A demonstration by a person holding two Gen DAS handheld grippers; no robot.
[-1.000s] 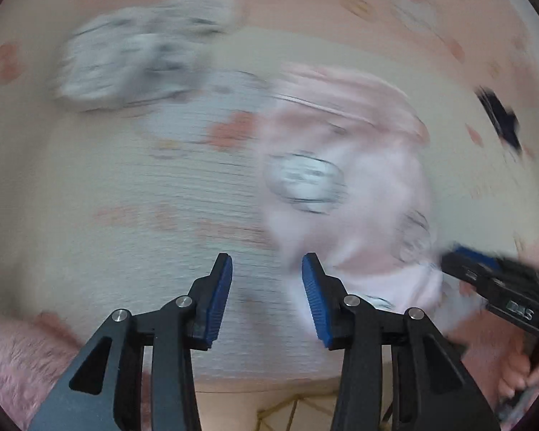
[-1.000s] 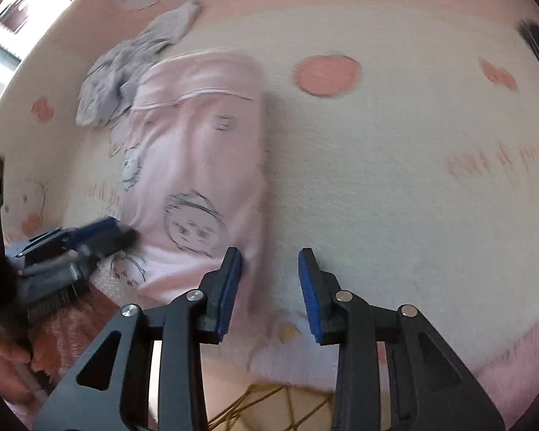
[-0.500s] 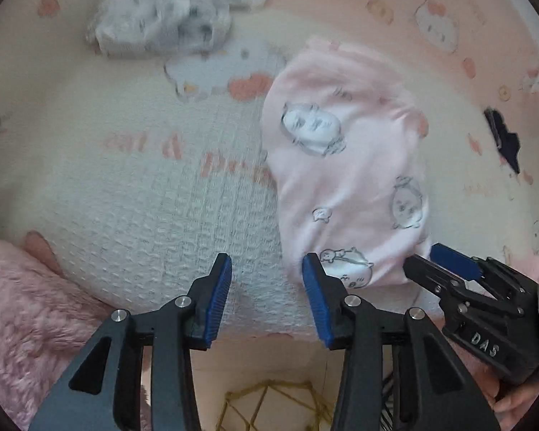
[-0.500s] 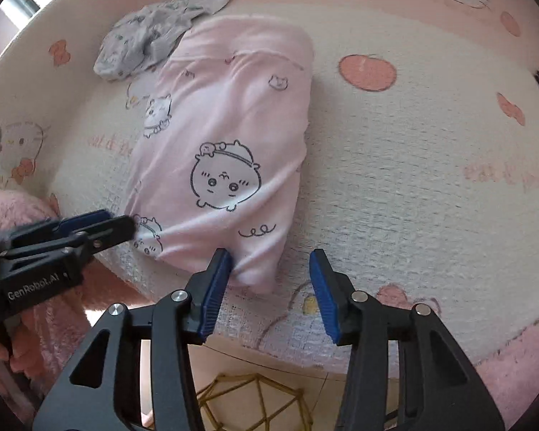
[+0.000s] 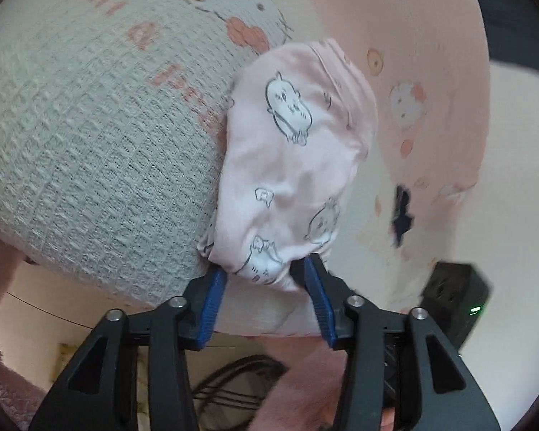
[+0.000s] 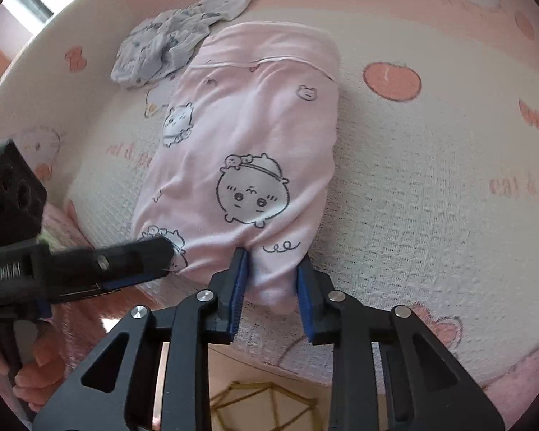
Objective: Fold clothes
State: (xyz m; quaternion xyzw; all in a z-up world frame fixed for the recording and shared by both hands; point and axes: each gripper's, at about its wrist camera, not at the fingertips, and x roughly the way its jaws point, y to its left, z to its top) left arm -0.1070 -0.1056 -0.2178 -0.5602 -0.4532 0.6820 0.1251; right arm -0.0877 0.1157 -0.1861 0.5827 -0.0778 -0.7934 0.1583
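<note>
Garment: the pale pink printed cotton garment lies on the cream-and-pink waffle blanket of the bed, long axis running near to far.
Near hem: directly at both claws, far waistband well away.
Right claw: closing, the hem's near right corner bunched between its blue pads.
Left claw: opening, straddling the near left corner, pads not visibly pressing.
Nearer hand: both equally near; the fold likely goes far.

Left hand-held gripper opening, right hand-held gripper closing
</note>
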